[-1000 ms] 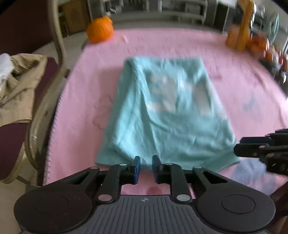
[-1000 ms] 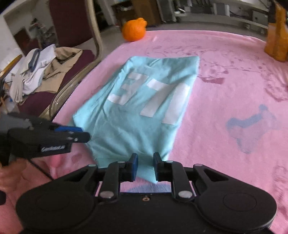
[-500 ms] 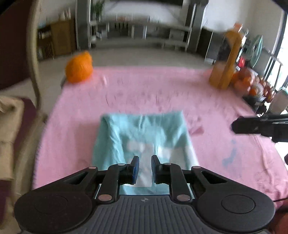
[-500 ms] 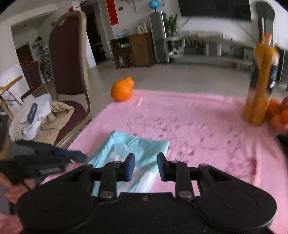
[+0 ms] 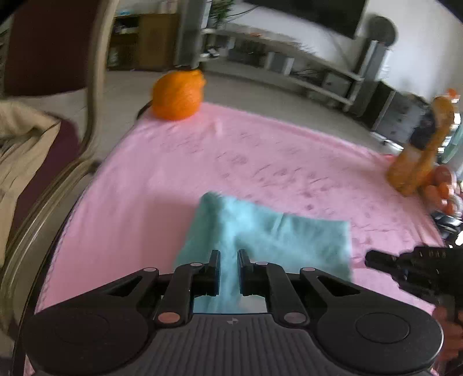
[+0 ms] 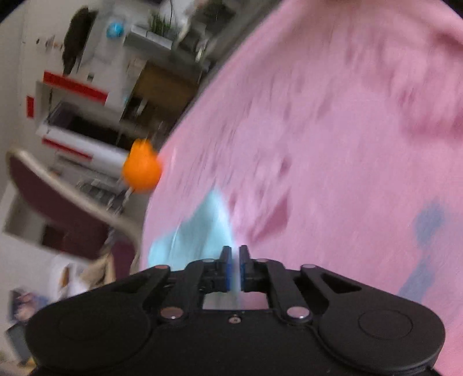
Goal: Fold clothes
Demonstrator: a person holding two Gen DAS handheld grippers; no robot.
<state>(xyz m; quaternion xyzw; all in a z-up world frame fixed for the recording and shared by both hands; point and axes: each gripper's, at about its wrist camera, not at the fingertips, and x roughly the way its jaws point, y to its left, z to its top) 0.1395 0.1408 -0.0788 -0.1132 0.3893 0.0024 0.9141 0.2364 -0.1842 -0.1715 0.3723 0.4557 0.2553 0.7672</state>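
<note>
In the left wrist view the teal shirt (image 5: 260, 240), lying nearer than the orange ball (image 5: 178, 97) on the pink cloth (image 5: 139, 185), is pinched by the just-closing left gripper (image 5: 228, 260), while in the blurred right wrist view its hem is clamped by the just-closed right gripper (image 6: 235, 254), so a thin hold could slip and skew the fold.

A lived-in home, likely a living or dining room. A table under a pink patterned cloth (image 5: 179, 173) fills the middle; at nine o'clock stands a maroon upholstered chair with a pale curved frame (image 5: 86, 86) heaped with beige clothing (image 5: 20, 150). At twelve o'clock runs a long low media shelf (image 5: 289, 69) beneath a dark wall-mounted screen (image 5: 318, 11).
</note>
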